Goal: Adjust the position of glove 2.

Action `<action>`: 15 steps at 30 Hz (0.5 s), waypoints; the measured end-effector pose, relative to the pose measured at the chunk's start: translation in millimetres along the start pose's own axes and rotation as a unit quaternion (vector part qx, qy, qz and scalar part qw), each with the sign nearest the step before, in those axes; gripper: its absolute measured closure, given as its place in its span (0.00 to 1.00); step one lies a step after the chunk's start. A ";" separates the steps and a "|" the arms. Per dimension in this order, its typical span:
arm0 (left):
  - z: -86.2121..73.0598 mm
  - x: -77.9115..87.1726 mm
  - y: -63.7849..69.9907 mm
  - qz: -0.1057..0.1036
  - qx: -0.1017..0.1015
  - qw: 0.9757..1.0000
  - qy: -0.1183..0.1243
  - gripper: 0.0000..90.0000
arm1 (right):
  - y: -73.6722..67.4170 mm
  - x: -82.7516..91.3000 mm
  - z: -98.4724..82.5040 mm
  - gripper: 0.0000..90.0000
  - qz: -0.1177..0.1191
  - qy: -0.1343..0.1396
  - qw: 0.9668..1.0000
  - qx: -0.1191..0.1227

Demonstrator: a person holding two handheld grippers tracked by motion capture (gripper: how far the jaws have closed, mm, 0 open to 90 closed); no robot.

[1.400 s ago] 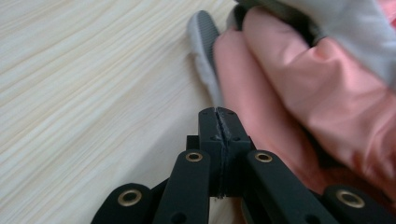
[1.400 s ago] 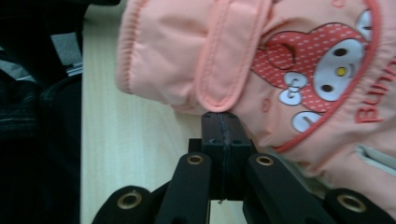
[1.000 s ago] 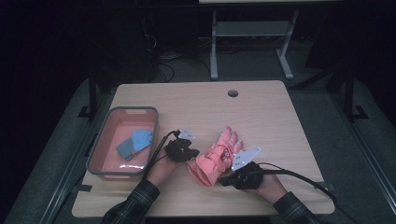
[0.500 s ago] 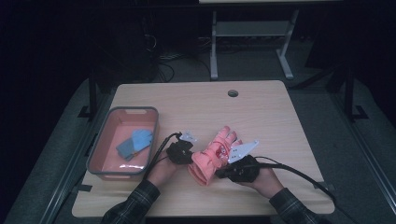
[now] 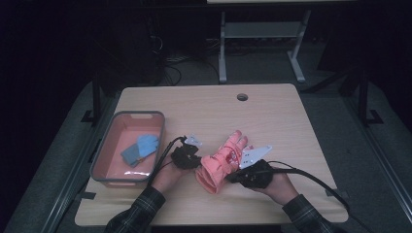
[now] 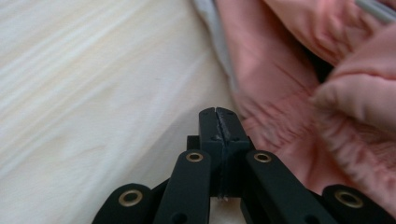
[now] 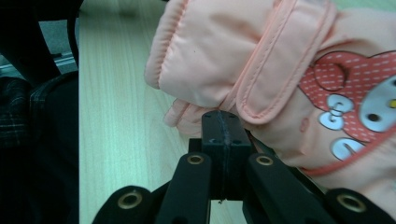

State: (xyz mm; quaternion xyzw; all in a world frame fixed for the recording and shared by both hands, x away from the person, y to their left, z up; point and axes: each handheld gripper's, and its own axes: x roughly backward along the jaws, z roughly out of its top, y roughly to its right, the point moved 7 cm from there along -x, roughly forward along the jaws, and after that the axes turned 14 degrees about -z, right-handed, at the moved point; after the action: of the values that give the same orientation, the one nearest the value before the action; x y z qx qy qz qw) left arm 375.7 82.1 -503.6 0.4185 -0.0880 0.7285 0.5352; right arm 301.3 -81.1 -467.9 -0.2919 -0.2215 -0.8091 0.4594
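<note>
Worktop (image 5: 272, 116) is mostly bare; we've got a pink tray (image 5: 103, 154) at left holding a blue cloth (image 5: 140, 148), so one item looks stowed. Pink glove (image 5: 222, 160) lies front-centre, not yet binned. Left gripper (image 6: 217, 122) and right gripper (image 7: 225, 125) sit beside its cuff, jaws together, seemingly gripping nothing.

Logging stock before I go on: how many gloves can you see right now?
2. A pink glove lies on the table between both tools; a blue glove lies in the pink bin. More could hide beneath either.
</note>
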 end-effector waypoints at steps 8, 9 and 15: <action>12.3 12.8 -4.3 0.007 0.004 1.000 0.026 1.00 | 22.5 22.4 15.1 1.00 -0.035 0.032 0.998 -0.038; 14.6 14.2 -4.9 0.007 0.003 1.000 0.026 1.00 | 34.4 24.7 19.1 1.00 -0.048 0.040 0.997 -0.052; 29.5 23.9 -6.6 0.013 0.009 0.999 0.051 1.00 | 62.8 24.1 26.4 1.00 -0.071 0.048 0.993 -0.080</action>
State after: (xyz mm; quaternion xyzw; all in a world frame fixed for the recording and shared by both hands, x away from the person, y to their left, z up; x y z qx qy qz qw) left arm 394.7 84.7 -470.2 0.3846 -0.0598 0.7564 0.5257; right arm 353.3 -109.5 -426.7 -0.2718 -0.1537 -0.8681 0.3859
